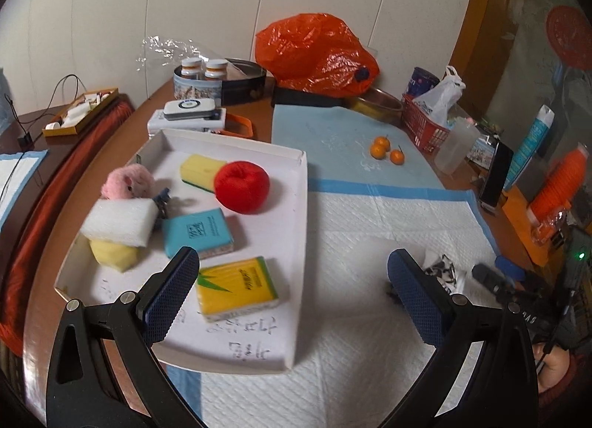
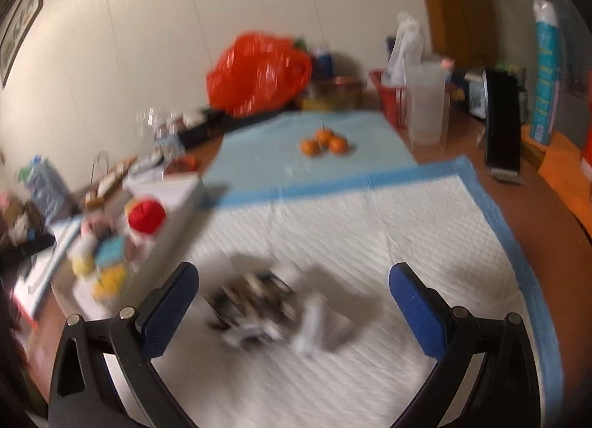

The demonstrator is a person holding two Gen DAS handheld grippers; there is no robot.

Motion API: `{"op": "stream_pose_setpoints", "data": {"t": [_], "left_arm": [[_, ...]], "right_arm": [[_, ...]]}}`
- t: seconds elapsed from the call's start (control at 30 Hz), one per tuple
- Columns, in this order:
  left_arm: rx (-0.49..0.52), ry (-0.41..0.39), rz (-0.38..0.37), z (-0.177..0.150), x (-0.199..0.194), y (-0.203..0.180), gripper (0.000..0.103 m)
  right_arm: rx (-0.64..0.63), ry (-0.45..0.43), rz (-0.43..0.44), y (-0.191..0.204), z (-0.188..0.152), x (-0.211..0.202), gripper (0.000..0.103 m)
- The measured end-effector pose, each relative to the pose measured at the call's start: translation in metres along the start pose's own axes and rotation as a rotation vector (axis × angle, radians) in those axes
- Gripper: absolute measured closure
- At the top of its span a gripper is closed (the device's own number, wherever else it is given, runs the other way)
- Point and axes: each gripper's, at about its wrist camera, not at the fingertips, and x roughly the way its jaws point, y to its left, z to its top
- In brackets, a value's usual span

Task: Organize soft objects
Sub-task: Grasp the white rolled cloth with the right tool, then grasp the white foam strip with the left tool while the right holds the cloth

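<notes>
A white tray [image 1: 300, 184] on the left holds a red plush ball [image 1: 241, 186], a pink plush animal [image 1: 127, 181], a white foam block [image 1: 120, 221], yellow sponges [image 1: 111, 255], a blue tissue pack [image 1: 198, 234] and a yellow tissue pack [image 1: 236, 283]. My left gripper [image 1: 292, 298] is open above the tray's near right edge, nothing between its fingers. A black-and-white soft item [image 2: 259, 307] lies on the white pad [image 2: 407, 228], blurred, between the open fingers of my right gripper [image 2: 294, 313]. The same item [image 1: 442, 269] shows beside the left gripper's right finger.
Three small oranges [image 1: 384, 148] sit on the pale blue mat [image 1: 333, 132]. Behind are an orange plastic bag [image 1: 314, 54], a round tin with bottles [image 1: 218, 80], a red basket [image 1: 421, 124], a plastic jug [image 1: 457, 145] and a dark phone [image 1: 495, 176]. Clutter lines the right edge.
</notes>
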Motion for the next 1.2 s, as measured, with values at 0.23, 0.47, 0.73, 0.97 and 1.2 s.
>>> {"op": "stream_pose_setpoints", "data": {"t": [0.23,0.47,0.73,0.97,1.2], "left_arm": [[-0.030,0.045,0.009,-0.010,0.012,-0.020,0.000],[-0.169,0.167,-0.083,0.001,0.048,-0.037,0.000],[-0.311,0.263,-0.076,-0.003,0.097,-0.060,0.000],[-0.453,0.325,-0.041,-0.009,0.138,-0.065,0.000],[-0.468,0.332,0.003,-0.006,0.160,-0.072,0.000]], "right_arm": [[-0.195,0.135,0.056,-0.017,-0.018,0.018,0.000],[-0.425,0.200,0.057,0.011,-0.026,0.053,0.041],[-0.440,0.195,0.089,-0.003,-0.037,0.045,0.059],[-0.359,0.153,0.071,-0.035,-0.035,0.012,0.059],[-0.301,0.107,0.013,-0.064,-0.031,-0.015,0.059]]}}
